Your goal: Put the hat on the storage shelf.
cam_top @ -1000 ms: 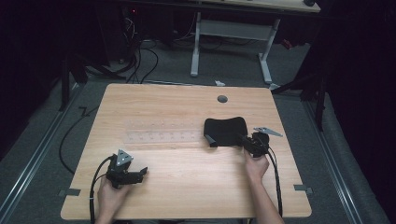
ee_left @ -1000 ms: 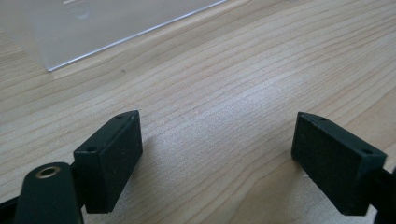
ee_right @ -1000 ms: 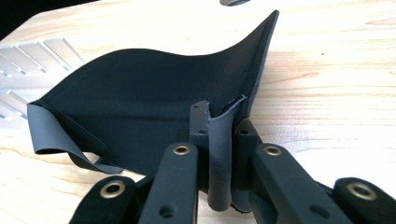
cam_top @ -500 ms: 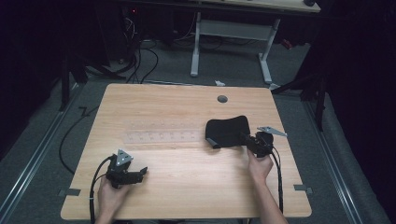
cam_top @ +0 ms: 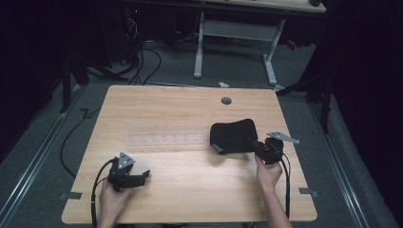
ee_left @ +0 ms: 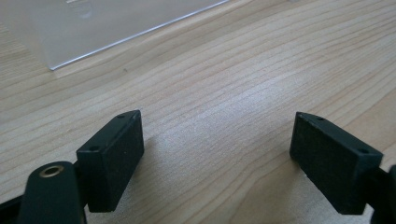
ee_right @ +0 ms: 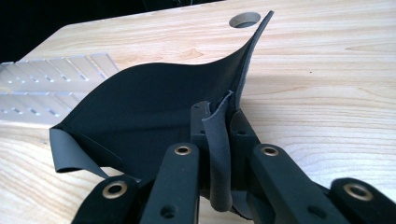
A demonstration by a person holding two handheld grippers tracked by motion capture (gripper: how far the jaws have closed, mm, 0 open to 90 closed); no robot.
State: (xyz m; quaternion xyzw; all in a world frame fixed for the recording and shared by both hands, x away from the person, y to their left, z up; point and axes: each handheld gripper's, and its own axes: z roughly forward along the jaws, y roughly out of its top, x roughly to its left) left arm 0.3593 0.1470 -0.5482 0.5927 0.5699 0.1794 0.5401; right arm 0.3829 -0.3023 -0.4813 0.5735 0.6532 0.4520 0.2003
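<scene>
A black mat (cam_top: 233, 135) of thin flexible sheet lies right of the table's middle, its near right edge lifted off the wood. My right gripper (cam_top: 253, 144) is shut on that edge; in the right gripper view the mat (ee_right: 154, 107) bends up from the table and a fold of it is pinched between the jaws of the right gripper (ee_right: 219, 128). My left gripper (cam_top: 145, 175) rests near the front left of the table, open. In the left gripper view its pads (ee_left: 114, 156) stand wide apart over bare wood.
A clear plastic rack (cam_top: 166, 135) with slots lies flat on the wooden table (cam_top: 190, 190), left of the mat; its corner (ee_left: 93, 28) shows ahead of the left gripper. A round cable hole (cam_top: 226, 100) sits at the back. Cables trail off the table's front edge.
The right gripper has risen a little and drawn right with the mat's edge, so the mat stands higher off the table. The left gripper has stayed put.
</scene>
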